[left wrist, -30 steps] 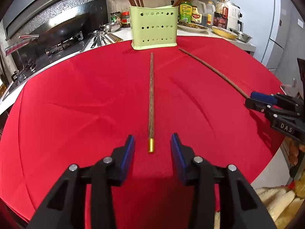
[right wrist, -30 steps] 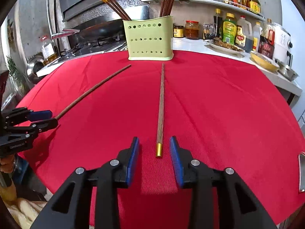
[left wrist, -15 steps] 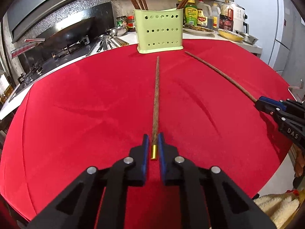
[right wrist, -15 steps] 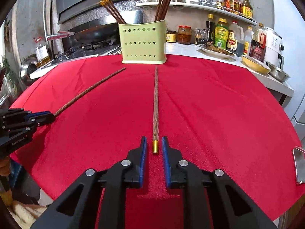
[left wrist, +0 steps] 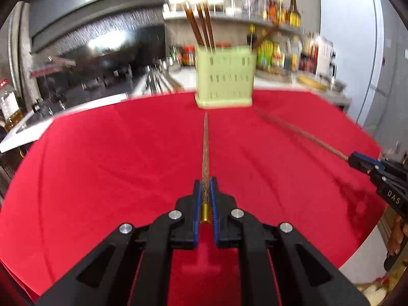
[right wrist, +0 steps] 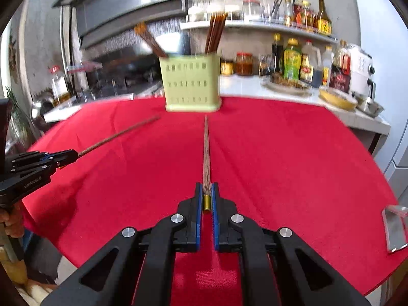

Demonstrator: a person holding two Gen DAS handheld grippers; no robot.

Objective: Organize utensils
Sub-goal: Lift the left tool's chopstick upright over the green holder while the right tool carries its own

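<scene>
Red tablecloth (left wrist: pixel 102 178) on round table, green perforated chopstick holder (left wrist: pixel 224 81) at far edge, cluttered kitchen counter (right wrist: pixel 255 86) behind, left gripper (left wrist: pixel 205 186) clamped on one chopstick (left wrist: pixel 205 148), right gripper (right wrist: pixel 206 188) clamped on second chopstick (right wrist: pixel 206 150), both raised off the cloth.

- Utensil holder (left wrist: pixel 224 76) stands at the table's (left wrist: pixel 102 165) far edge, chopsticks (left wrist: pixel 201 29) upright in it.
- Left gripper (left wrist: pixel 205 187) and right gripper (right wrist: pixel 206 191) each clamp one chopstick, left chopstick (left wrist: pixel 205 148) and right chopstick (right wrist: pixel 206 150), pointing toward the holder.
- Behind it: counter (right wrist: pixel 255 86) with bottles (right wrist: pixel 292 58); shelf (right wrist: pixel 255 25) above.
</scene>
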